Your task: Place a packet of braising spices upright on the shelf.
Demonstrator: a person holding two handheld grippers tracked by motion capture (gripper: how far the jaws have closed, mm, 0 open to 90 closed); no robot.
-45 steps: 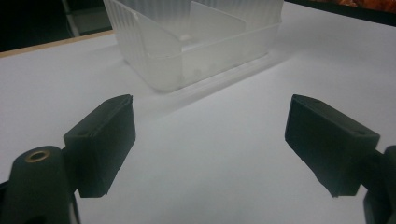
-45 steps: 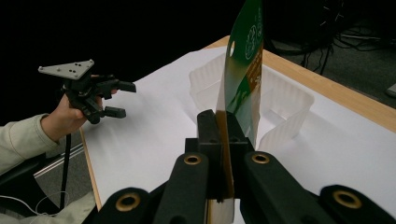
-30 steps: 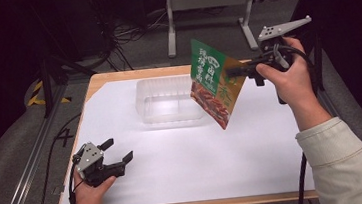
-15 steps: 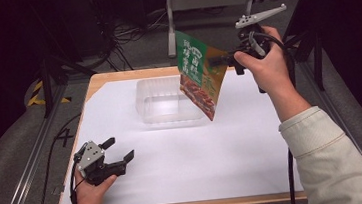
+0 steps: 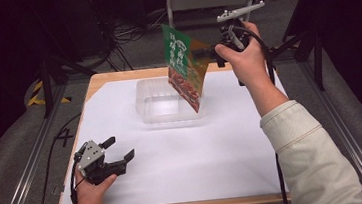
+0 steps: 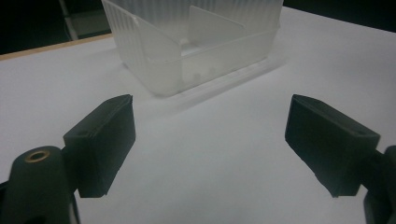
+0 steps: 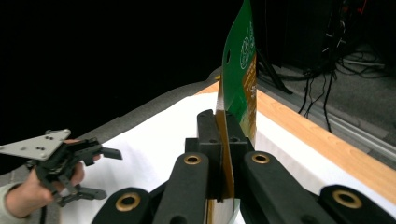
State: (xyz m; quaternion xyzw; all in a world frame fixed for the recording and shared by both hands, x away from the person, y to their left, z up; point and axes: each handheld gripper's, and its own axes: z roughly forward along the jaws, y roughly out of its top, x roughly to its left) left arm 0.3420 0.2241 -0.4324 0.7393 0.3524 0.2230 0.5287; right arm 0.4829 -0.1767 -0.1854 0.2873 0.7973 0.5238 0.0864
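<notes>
Over clear tray (image 5: 167, 106) | right gripper (image 5: 214, 53) clamps snack pouch (image 5: 183, 66) | white table (image 5: 213, 149) | dark room

Right claw (image 5: 213, 53) clamped and raised; left claw (image 5: 121, 149) low, jaws seemingly wide apart.

Right gripper (image 5: 213, 53): black body, grey three-cornered plate on top, black cable trailing along the forearm. Its two black jaws show brass-coloured pivot bushings in the right gripper view. Left gripper (image 5: 120, 149): black, grey screw-studded plate, black cable looped behind it. The person wears a pale beige long sleeve (image 5: 309, 156) with a stitched cuff.
</notes>
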